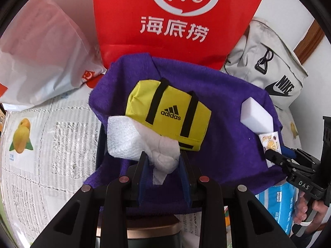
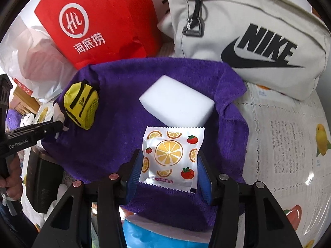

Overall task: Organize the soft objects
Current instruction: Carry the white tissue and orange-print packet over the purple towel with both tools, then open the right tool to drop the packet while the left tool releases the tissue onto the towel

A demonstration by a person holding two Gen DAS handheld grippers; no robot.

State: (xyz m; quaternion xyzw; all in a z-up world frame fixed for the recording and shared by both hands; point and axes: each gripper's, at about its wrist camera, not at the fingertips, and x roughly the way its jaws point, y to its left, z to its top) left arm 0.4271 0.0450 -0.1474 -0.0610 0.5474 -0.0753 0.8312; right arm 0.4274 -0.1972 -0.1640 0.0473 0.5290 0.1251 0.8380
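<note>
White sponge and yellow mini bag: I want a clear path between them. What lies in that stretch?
Only bare purple towel lies between the white sponge and the yellow mini bag, clearest in the right wrist view.

left gripper (image 1: 163, 171): fingers clamped, angled down | right gripper (image 2: 169, 173): fingers parted, angled down

red bag (image 1: 180, 16) | grey Nike backpack (image 2: 248, 33) | white plastic bag (image 1: 41, 62) | lace tablecloth (image 2: 289, 144)

I read: red bag (image 1: 178, 16), white "Hi" logo over "海底捞". Yellow pouch (image 1: 167, 113), black "adidas". Beige bag (image 2: 248, 41), black "NIKE" with swoosh. Right gripper (image 1: 279, 153) body, "DAS". Left gripper (image 2: 60, 125) body, "GenRobot.AI".
</note>
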